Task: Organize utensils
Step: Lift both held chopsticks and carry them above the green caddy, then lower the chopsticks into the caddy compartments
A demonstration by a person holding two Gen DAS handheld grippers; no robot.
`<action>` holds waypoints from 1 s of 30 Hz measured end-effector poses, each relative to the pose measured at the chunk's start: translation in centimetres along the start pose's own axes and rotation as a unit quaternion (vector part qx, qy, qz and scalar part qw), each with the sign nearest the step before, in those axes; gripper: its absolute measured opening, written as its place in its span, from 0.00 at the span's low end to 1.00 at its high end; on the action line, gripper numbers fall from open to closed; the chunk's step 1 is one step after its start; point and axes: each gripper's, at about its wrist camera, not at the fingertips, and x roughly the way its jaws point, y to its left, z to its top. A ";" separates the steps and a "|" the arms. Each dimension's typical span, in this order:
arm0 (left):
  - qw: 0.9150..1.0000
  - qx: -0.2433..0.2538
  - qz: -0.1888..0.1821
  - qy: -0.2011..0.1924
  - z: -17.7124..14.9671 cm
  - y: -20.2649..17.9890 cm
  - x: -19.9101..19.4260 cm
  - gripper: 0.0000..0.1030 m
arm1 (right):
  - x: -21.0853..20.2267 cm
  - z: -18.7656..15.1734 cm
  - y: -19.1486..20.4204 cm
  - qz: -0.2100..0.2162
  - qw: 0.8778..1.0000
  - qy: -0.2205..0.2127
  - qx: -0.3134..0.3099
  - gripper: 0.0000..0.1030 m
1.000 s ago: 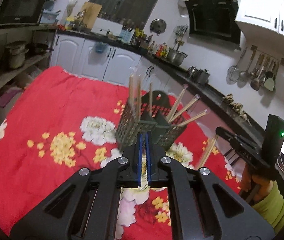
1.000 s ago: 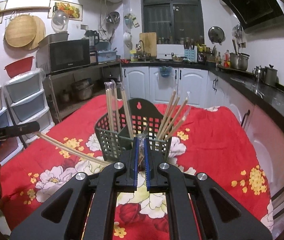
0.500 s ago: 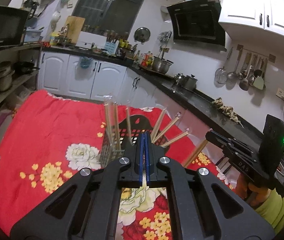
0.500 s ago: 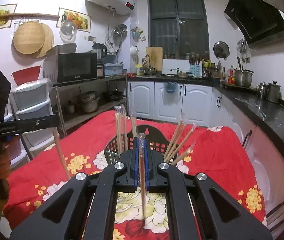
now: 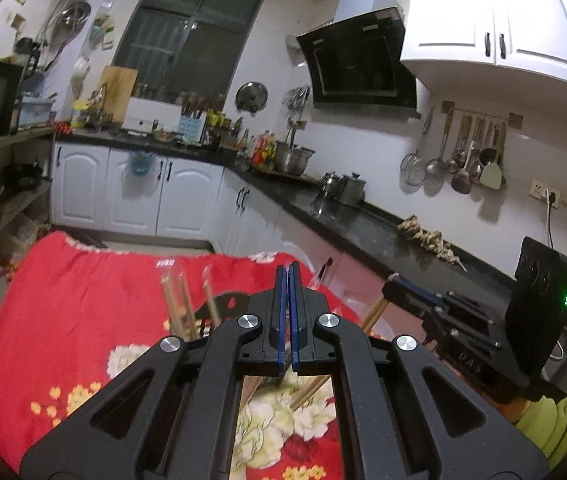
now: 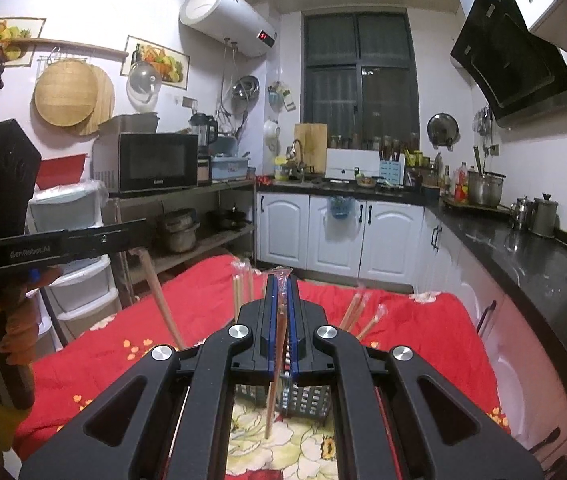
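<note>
Now my right claw (image 6: 282,280) pinches a wrapped chopstick (image 6: 277,360) above the utensil basket (image 6: 303,400); loosely held, it could slip sideways.

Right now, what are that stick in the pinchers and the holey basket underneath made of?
The chopstick looks like pale wood or bamboo, matt tan, and the crinkly shine at its top suggests a clear plastic sleeve. The right gripper is pinching it. The basket looks like dark grey moulded plastic, since its wall is an even grid of small holes.
</note>
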 end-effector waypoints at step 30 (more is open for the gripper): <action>0.999 0.027 0.028 -0.037 6.2 1.2 6.7 0.00 | 3.6 7.6 -4.5 -0.071 0.994 -0.080 -0.002 0.05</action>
